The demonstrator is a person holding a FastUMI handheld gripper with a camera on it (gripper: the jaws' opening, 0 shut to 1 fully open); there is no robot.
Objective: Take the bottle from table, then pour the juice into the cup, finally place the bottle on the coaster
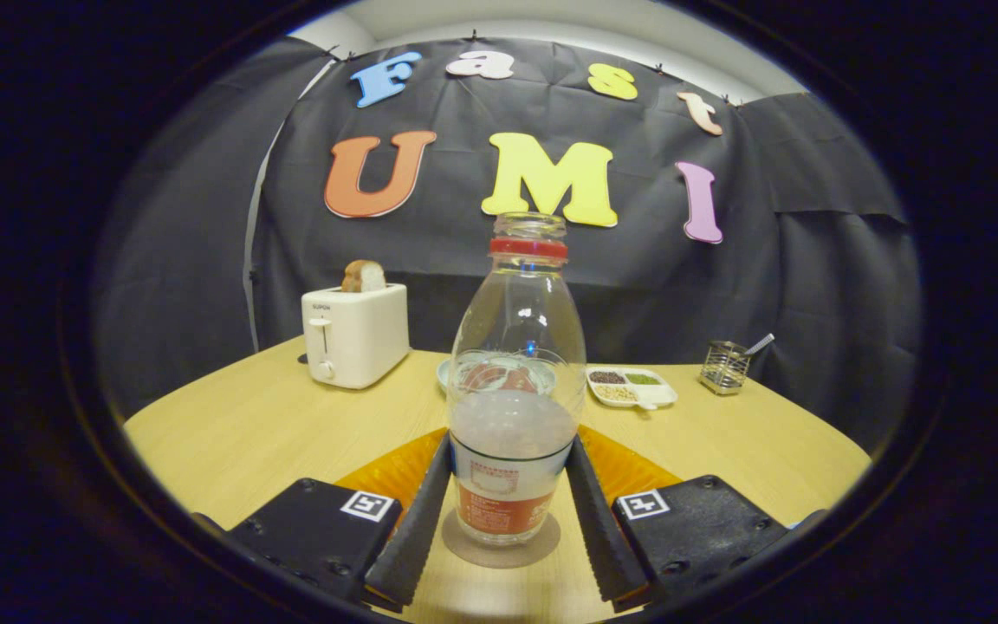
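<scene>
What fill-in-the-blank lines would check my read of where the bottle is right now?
1. The bottle stands upright on the round ____.
2. The bottle sits ____ the two fingers of the gripper.
3. Beyond the fingers, a slice of bread sticks out of the white ____.

Missing words: coaster; between; toaster.

the tongs (512, 520) are black: two long fingers (412, 529) with ribbed inner faces, each on a boxy matte block bearing a square black-and-white marker and small dark screws at the corners.
</scene>
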